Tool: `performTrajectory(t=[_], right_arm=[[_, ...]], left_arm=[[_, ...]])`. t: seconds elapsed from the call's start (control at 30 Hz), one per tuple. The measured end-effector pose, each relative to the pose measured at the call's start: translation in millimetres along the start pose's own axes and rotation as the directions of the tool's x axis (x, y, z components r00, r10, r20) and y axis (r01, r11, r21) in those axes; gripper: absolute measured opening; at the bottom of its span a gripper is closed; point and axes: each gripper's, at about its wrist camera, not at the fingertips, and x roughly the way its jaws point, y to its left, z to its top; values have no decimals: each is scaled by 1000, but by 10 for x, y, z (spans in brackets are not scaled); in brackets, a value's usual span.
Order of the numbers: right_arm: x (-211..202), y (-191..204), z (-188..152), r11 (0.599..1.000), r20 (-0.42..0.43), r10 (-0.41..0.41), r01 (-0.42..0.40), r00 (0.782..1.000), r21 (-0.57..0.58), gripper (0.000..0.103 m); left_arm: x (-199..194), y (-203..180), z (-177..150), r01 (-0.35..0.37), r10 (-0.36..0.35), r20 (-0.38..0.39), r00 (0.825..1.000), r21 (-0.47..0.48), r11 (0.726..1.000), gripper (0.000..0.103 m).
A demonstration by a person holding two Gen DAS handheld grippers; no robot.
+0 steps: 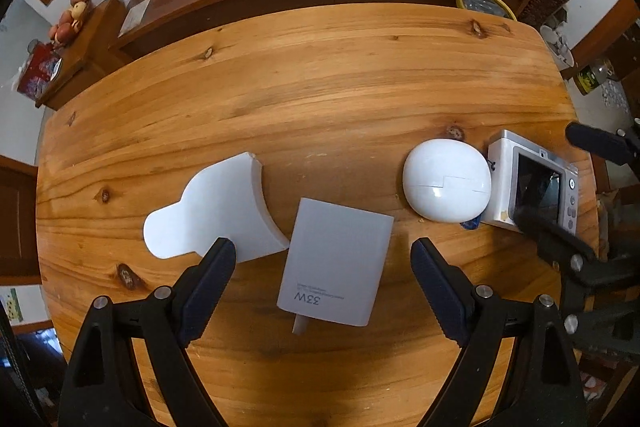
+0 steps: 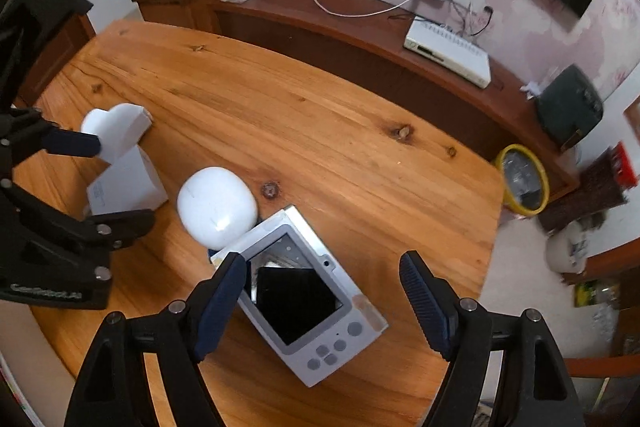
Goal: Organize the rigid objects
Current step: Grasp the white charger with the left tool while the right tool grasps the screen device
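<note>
The far half of the round wooden desk is lying bare; the near strip is being blocked by the white curved block, grey charger, white egg-shaped case and silver camera.

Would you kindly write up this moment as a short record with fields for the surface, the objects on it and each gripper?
surface: wooden table
objects: white charger marked 33W, lying flat; white curved block beside it; white oval case against the silver camera, which lies screen up
left gripper: open, over the charger, pads not pressing it
right gripper: open, over the camera, pads not pressing it
held: nothing
</note>
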Motion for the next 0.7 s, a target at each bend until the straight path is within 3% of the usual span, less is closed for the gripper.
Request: performTrajectory(t=[0.17, 0.33, 0.5, 0.6, 0.7], right_arm=[[42, 53, -64, 998, -37, 47, -49, 998, -42, 80], [166, 145, -84, 997, -62, -6, 2, 998, -75, 80], [219, 129, -45, 1000, -58, -8, 6, 998, -25, 79], [180, 120, -44, 999, -63, -29, 30, 998, 17, 73], [118, 115, -129, 995, -97, -47, 55, 994, 83, 64]], left_arm=[[16, 5, -20, 9, -9, -8, 1000, 21, 1000, 90], [-39, 32, -20, 19, -19, -19, 1000, 7, 1000, 89], [-23, 101, -17, 36, -37, -37, 999, -24, 999, 86], [7, 110, -30, 40, -41, -49, 998, -24, 999, 84], [47, 92, -42, 41, -42, -64, 997, -18, 999, 71]])
